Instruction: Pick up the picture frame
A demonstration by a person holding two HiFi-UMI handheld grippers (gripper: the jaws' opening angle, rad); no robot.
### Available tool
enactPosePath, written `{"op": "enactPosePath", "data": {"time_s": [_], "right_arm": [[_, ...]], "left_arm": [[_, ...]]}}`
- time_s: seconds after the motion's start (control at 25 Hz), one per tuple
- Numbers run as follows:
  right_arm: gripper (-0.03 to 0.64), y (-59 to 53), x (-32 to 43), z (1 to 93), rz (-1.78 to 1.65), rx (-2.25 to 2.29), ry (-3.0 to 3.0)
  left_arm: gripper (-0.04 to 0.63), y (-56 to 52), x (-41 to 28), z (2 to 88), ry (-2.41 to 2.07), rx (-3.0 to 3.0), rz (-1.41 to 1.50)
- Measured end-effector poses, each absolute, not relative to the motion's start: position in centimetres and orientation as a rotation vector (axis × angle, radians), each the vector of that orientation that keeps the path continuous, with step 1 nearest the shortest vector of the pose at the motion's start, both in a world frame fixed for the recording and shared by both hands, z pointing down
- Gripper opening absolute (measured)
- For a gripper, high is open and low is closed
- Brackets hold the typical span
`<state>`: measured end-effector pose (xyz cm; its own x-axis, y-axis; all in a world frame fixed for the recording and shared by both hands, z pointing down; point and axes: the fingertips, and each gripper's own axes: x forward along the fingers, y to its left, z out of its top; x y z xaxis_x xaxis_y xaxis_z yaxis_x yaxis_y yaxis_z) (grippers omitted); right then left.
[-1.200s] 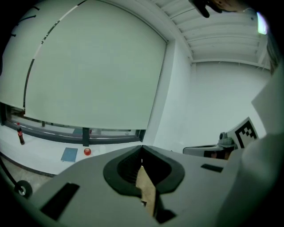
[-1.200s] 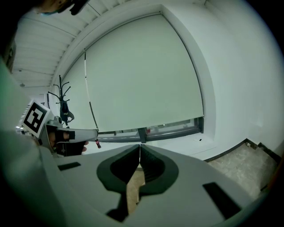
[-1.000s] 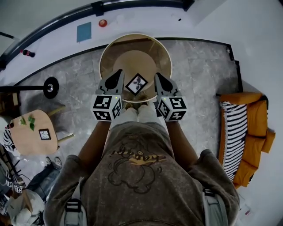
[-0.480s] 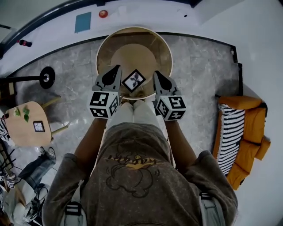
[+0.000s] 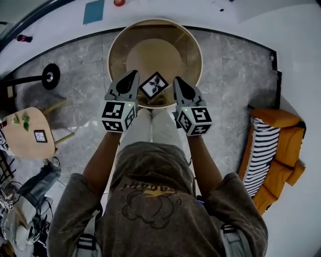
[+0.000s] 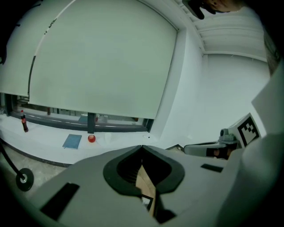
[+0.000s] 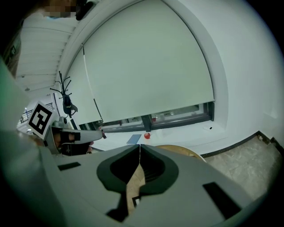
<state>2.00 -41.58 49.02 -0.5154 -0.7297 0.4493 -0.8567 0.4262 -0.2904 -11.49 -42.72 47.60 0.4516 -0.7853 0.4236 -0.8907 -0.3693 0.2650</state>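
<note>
- Both grippers have sunk toward the round table [image 5: 196,50] since a second ago, and the person's head has leaned in with them. The picture frame [image 5: 153,85] sits between their noses just as it did.
- On the left gripper [image 5: 133,75] the jaws are pressed together with nothing pinched. The right gripper [image 5: 177,80] is the same, tips meeting and empty.
- The frame is at the near edge of the table and looks like a dark square turned corner-up from above. One gripper is just beside it on each side, and neither touches it as far as I can tell.
- The main risk, I'd say, is that neither pair can take hold while it is pressed together like this. If they carry on down, a closed nose will nudge the frame and tip or slide it.
- The near rim is close. A shove toward the person could send the frame off the edge, past the knees [image 5: 150,125] and onto the stone floor [image 5: 230,90].
- If the plan is to trap the frame between the two closed grippers, their smooth sides look like a poor hold. The frame could twist out at a corner.
- I can't tell whether it leans on a stand or lies flat, so it is unclear which edge to take.
- Nothing else on the table blocks the way in.
- Several things sit well apart and out of the way:
  - the orange sofa [image 5: 281,150];
  - a small side table [image 5: 25,143];
  - a black stand base [image 5: 49,77];
  - a blue pad [image 5: 93,11] by the wall.
</note>
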Motion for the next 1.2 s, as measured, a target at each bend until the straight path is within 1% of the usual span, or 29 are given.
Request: {"op": "enactPosePath", "data": {"time_s": [0.68, 1.2], "right_arm": [[0.018, -42.3, 3.9, 59.9, 0.782, 1.412, -2.334], [0.018, -41.1, 2.9, 67.5, 0.825, 1.378, -2.308]], "left_arm": [[0.018, -43.3, -10.6, 59.3, -1.357, 2.206, 0.368], [0.018, -42.7, -9.7, 67.0, -1.288, 2.199, 0.358]]}}
